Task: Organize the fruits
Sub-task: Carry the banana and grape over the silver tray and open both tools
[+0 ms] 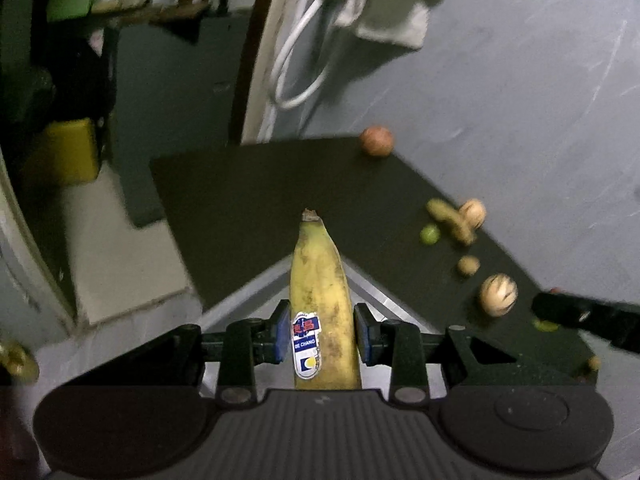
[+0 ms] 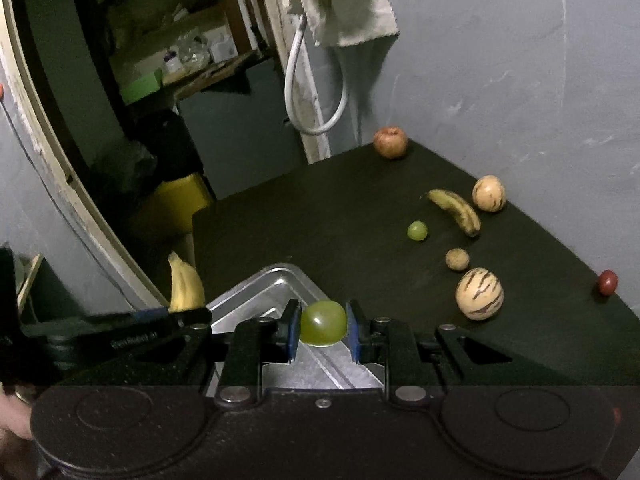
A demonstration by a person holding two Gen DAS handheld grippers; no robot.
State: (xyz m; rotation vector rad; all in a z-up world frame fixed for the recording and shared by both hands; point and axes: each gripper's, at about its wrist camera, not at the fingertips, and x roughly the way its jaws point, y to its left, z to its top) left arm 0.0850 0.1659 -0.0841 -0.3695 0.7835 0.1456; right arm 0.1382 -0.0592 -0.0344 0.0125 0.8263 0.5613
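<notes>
My left gripper is shut on a yellow banana with a sticker, held above the corner of a metal tray. My right gripper is shut on a green grape over the same tray. In the right wrist view the left gripper's banana shows at the left. On the dark table lie a small banana, a second green grape, two striped melons, a small brown fruit, an apple and a red fruit.
The dark table stands in a corner against a grey wall. A white cable and a cloth hang at the back. Left of the table are a yellow box and cluttered shelves.
</notes>
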